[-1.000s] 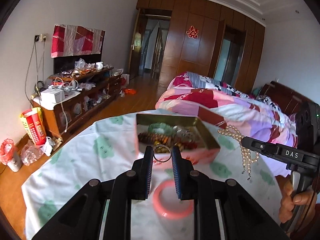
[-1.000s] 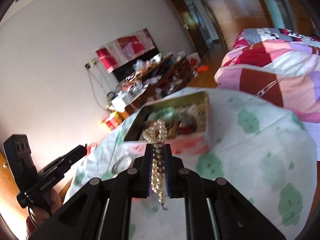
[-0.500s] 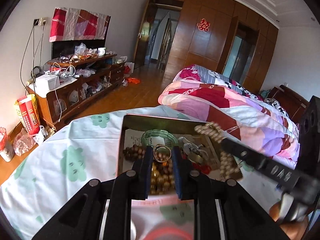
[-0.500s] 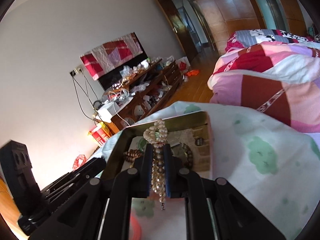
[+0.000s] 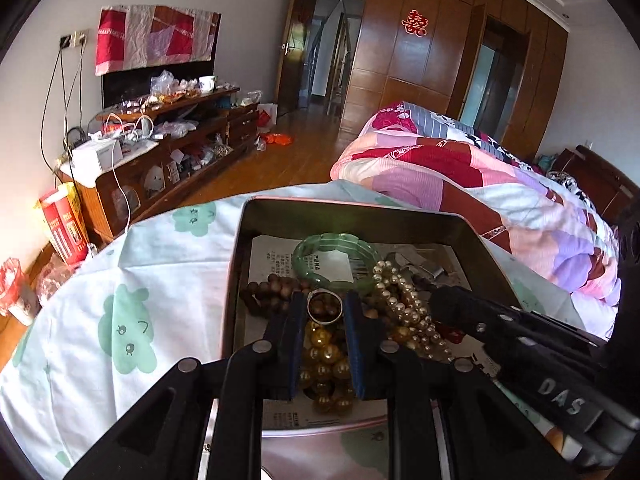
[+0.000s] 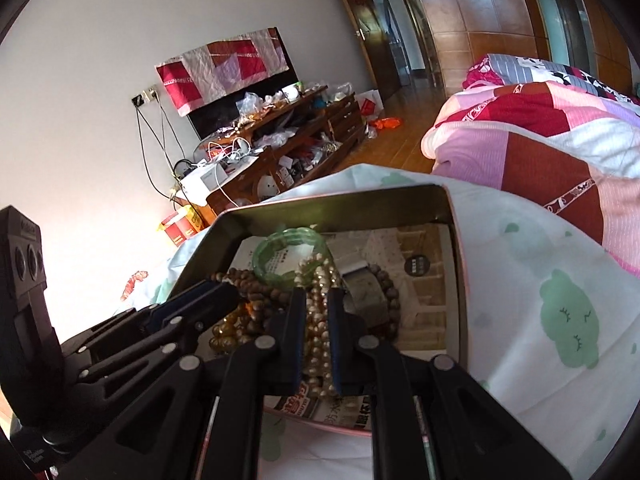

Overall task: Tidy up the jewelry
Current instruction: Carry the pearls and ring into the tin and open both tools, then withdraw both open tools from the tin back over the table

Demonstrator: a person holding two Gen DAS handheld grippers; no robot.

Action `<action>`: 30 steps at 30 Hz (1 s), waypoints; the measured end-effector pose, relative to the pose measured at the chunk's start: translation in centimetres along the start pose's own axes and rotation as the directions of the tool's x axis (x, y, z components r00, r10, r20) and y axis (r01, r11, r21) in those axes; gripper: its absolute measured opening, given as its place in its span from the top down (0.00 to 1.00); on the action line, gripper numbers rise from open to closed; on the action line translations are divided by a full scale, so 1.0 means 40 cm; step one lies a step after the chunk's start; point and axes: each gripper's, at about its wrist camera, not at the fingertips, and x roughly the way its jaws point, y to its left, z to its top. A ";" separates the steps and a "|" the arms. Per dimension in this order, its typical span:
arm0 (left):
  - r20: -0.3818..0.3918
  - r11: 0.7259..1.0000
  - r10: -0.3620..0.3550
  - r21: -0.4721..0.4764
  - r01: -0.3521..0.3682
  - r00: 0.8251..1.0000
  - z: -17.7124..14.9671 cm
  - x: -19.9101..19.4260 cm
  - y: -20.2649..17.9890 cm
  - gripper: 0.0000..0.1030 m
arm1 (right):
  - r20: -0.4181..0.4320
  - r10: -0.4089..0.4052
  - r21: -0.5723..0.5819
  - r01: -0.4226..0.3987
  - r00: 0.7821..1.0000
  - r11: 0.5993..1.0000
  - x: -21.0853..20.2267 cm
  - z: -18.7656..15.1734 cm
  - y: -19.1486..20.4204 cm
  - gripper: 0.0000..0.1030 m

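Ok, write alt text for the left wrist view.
The left gripper holds a silver ring over an open metal tin of bracelets and beads, on a cloth with green prints. The right gripper lowers a pearl necklace alongside.

A table (image 5: 100, 280) carries everything; it is covered with a white cloth (image 6: 520, 248) printed with green cartoon shapes. Directly on the cloth stands an open metal tin (image 5: 256, 208), near the far edge of the table, with its inside full of jewelry.
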 end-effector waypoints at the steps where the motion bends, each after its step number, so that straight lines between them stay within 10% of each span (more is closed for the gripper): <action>1: -0.009 1.000 -0.002 -0.011 0.002 1.000 0.000 0.003 0.006 0.81 | 0.001 0.004 0.007 -0.004 1.000 1.000 -0.004 0.000 -0.004 0.84; 4: -0.002 1.000 0.003 -0.029 -0.003 1.000 -0.002 0.000 0.009 0.69 | 0.040 0.008 0.034 -0.009 0.999 0.999 -0.031 0.007 -0.016 0.76; 8: 0.010 1.000 -0.008 0.012 0.008 1.000 -0.011 -0.014 -0.020 0.45 | 0.132 -0.045 0.054 0.038 0.990 0.998 -0.075 0.019 -0.020 0.28; 14: 0.118 0.999 0.024 0.028 -0.027 0.993 -0.008 -0.073 -0.020 0.43 | 0.212 -0.137 0.105 0.117 0.968 0.988 -0.117 0.025 -0.046 0.27; 30: 0.094 0.991 0.133 -0.034 -0.130 0.987 -0.107 -0.209 0.031 0.43 | 0.146 -0.196 0.154 0.173 0.970 0.973 -0.133 -0.017 -0.055 0.27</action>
